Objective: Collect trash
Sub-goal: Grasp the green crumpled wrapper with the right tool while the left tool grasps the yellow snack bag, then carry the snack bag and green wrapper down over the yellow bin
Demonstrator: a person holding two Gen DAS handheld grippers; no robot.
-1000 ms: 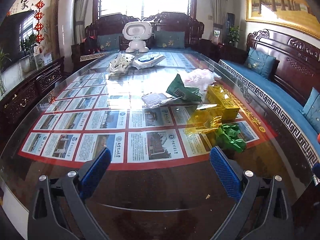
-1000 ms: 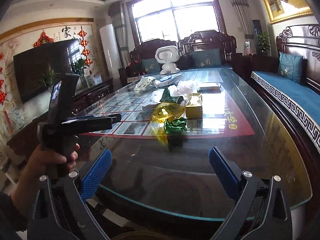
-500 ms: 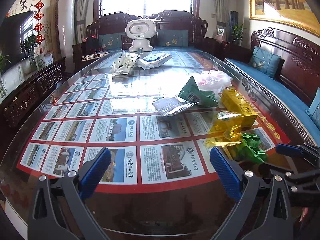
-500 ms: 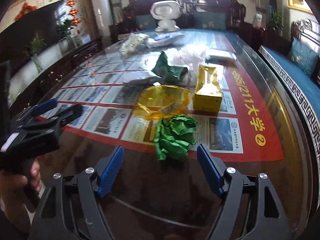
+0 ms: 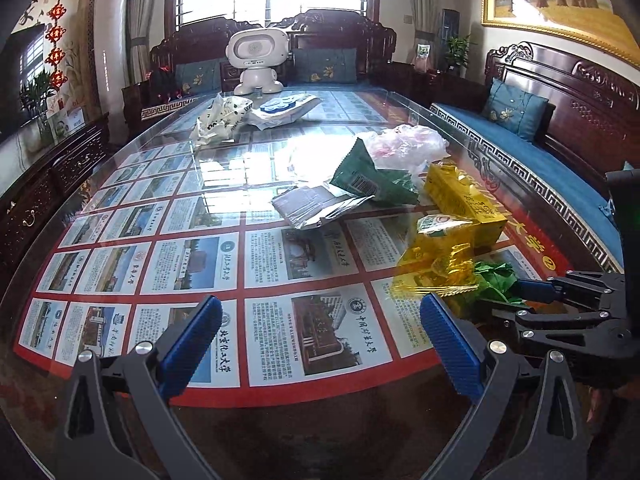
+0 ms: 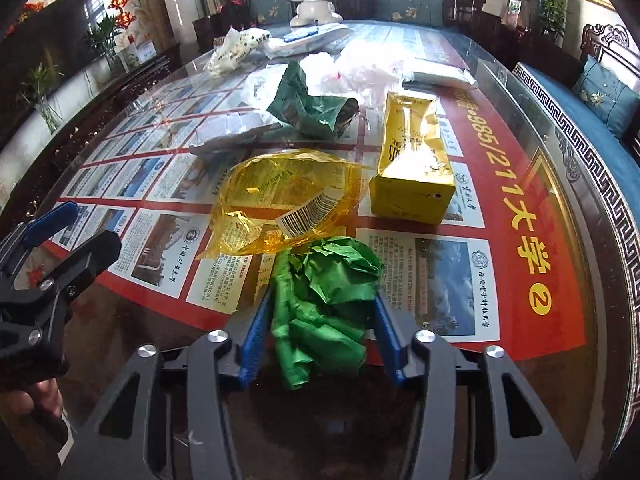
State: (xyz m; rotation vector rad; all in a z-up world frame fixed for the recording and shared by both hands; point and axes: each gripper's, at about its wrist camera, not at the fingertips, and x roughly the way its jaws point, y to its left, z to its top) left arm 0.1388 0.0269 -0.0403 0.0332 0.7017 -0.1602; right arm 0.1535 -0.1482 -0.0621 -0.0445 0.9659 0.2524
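Step in hand: first pickup, grasp closing. Left hand-held gripper (image 5: 320, 344) released, blue pads wide apart, nothing between, hovering over glass-topped counter (image 5: 168, 168).

Right hand-held gripper (image 6: 318, 340) has just been closing; crumpled green paper wad (image 6: 324, 300) sits between pads, both touching its sides, at 6 o'clock from translucent yellow plastic wrapper (image 6: 280, 196).

Next move, judged: finish squeeze, lift clear of wrapper.

Firmness of grip hard to judge. No bin visible.

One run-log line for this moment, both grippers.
left gripper: open, empty | right gripper: just closing around green wad | yellow wrapper: touching wad, on table
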